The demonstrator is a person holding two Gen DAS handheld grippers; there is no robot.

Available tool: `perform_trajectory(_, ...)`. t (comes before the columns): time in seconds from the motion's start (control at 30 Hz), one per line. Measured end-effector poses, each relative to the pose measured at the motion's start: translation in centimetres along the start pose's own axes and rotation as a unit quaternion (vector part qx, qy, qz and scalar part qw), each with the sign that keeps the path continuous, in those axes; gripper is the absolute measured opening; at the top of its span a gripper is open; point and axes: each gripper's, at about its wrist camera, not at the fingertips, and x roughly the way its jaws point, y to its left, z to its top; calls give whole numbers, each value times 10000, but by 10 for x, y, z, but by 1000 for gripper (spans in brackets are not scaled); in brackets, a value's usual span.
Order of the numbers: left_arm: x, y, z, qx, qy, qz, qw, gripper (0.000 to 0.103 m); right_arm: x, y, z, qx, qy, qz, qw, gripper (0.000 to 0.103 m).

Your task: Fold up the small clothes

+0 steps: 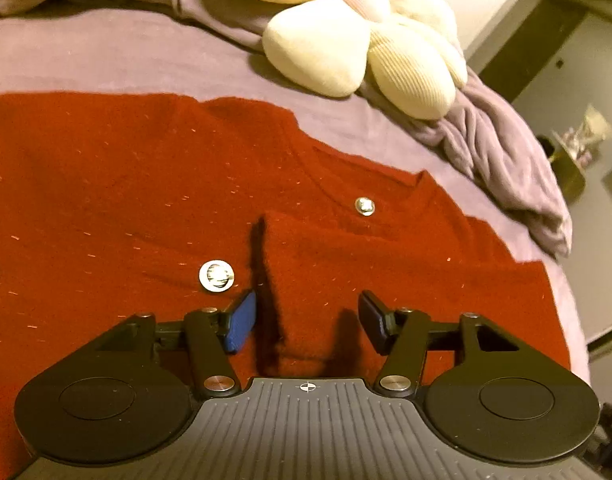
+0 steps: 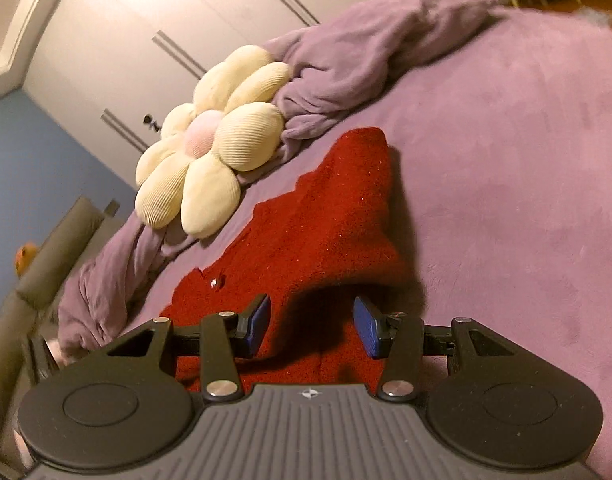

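A small red knitted garment (image 1: 118,184) with two silver buttons (image 1: 216,275) lies spread on the purple bed cover. A raised fold of it (image 1: 306,264) stands between the open jaws of my left gripper (image 1: 306,322), close above the cloth. In the right wrist view the same red garment (image 2: 306,240) runs away from me, one edge lifted into a hump. My right gripper (image 2: 311,326) is open, its blue pads (image 2: 260,326) on either side of that lifted cloth without pinching it.
A cream flower-shaped cushion (image 1: 365,40) (image 2: 210,152) lies beyond the garment on a bunched purple blanket (image 1: 497,152) (image 2: 345,64). The purple bed cover (image 2: 525,200) spreads to the right. White wardrobe doors (image 2: 166,32) stand behind; the bed's edge drops off at the right (image 1: 577,280).
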Motion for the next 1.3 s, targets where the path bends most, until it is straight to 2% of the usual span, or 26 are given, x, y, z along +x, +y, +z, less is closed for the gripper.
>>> perform_trajectory(0.03, 6, -2, 2, -46, 91, -7, 9999, 53, 2, -2, 0, 120, 9, 47, 9999, 47)
perform_trajectory(0.07, 10, -5, 4, -23, 137, 36, 9999, 38, 5, -4, -1, 214, 20, 80, 9997, 47)
perform_trajectory(0.1, 11, -9, 5, 92, 144, 128, 9998, 13, 6, -5, -2, 274, 29, 76, 9996, 47)
perform_trajectory(0.13, 10, -14, 9, 198, 133, 132, 9996, 12, 8, -5, -3, 281, 29, 76, 9996, 47)
perform_trajectory(0.3, -28, -18, 29, 528, -461, -93, 9975, 12, 10, -3, -2, 339, -67, 211, 9992, 47)
perform_trajectory(0.43, -51, -8, 44, 648, -850, 200, 9941, 12, 19, -9, 0, 845, -191, 295, 9958, 47)
perform_trajectory(0.5, -55, 3, 50, 606, -917, 381, 9932, 12, 27, -10, 0, 1058, -231, 274, 9937, 45)
perform_trajectory(0.57, -52, 12, 53, 556, -954, 571, 9922, 12, 36, -12, -2, 1272, -216, 250, 9913, 36)
perform_trajectory(0.63, -50, 22, 53, 507, -916, 682, 9922, 12, 46, -11, -4, 1367, -178, 161, 9903, 16)
perform_trajectory(0.67, -47, 27, 53, 482, -857, 693, 9927, 12, 50, -10, -5, 1329, -157, 65, 9910, 14)
perform_trajectory(0.73, -37, 34, 50, 451, -698, 718, 9940, 12, 52, -1, -7, 923, -194, -246, 9952, 10)
perform_trajectory(0.8, -28, 36, 45, 488, -618, 741, 9941, 12, 49, 21, -9, -122, -447, -845, 9953, 9)
perform_trajectory(0.9, -16, 32, 39, 674, -492, 822, 9931, 12, 52, 47, -18, -1194, -684, -1440, 9800, 9)
perform_trajectory(0.97, -13, 30, 39, 749, -503, 896, 9919, 12, 61, 59, -25, -1755, -601, -1714, 9676, 9)
perform_trajectory(1.03, -18, 32, 42, 721, -600, 849, 9920, 12, 66, 65, -28, -1993, -513, -1799, 9619, 9)
perform_trajectory(1.17, -29, 42, 49, 539, -838, 858, 9913, 12, 67, 69, -29, -2008, -469, -1530, 9665, 9)
perform_trajectory(1.23, -24, 47, 47, 463, -740, 909, 9920, 12, 72, 69, -33, -2085, -349, -1566, 9648, 9)
perform_trajectory(1.3, -14, 49, 40, 589, -555, 1062, 9910, 12, 76, 64, -37, -2153, -172, -1682, 9618, 9)
